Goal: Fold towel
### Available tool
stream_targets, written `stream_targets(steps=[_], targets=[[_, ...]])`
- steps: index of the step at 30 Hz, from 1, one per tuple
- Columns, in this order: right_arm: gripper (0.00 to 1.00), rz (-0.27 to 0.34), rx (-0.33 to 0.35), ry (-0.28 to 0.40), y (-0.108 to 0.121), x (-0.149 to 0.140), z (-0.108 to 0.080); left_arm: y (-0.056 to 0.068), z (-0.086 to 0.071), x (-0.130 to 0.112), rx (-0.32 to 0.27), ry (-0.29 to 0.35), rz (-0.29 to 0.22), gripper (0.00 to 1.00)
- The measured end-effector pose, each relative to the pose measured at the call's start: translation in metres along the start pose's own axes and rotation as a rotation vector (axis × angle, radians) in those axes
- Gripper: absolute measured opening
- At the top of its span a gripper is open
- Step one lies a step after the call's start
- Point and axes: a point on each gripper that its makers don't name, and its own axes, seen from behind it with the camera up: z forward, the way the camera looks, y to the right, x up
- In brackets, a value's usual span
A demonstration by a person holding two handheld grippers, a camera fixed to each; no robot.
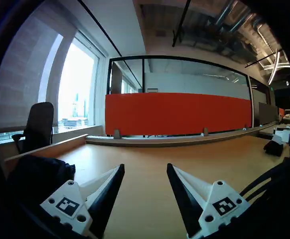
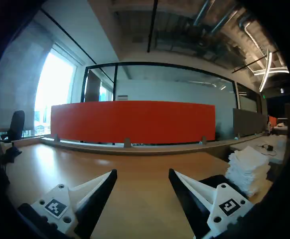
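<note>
Right gripper [image 2: 143,172], bearing square code tags [image 2: 56,208], gapes near stacked towels [image 2: 248,169].

A tall stack of white folded towels [image 2: 248,169] sat on the wooden desk [image 2: 145,191] at the far right of the right gripper view, its many layers piled roughly square, with edges slightly uneven and the top towel lying flat
</note>
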Motion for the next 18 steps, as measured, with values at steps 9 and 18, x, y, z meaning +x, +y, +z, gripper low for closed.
stream_targets(steps=[9,18], targets=[[1.0,-0.016,0.009,-0.01,-0.006,-0.008,0.0,0.0,0.0,0.0,0.0,0.0,0.0,0.78],[1.0,-0.005,0.012,-0.014,-0.008,-0.012,0.001,0.0,0.001,0.0,0.0,0.0,0.0,0.78]])
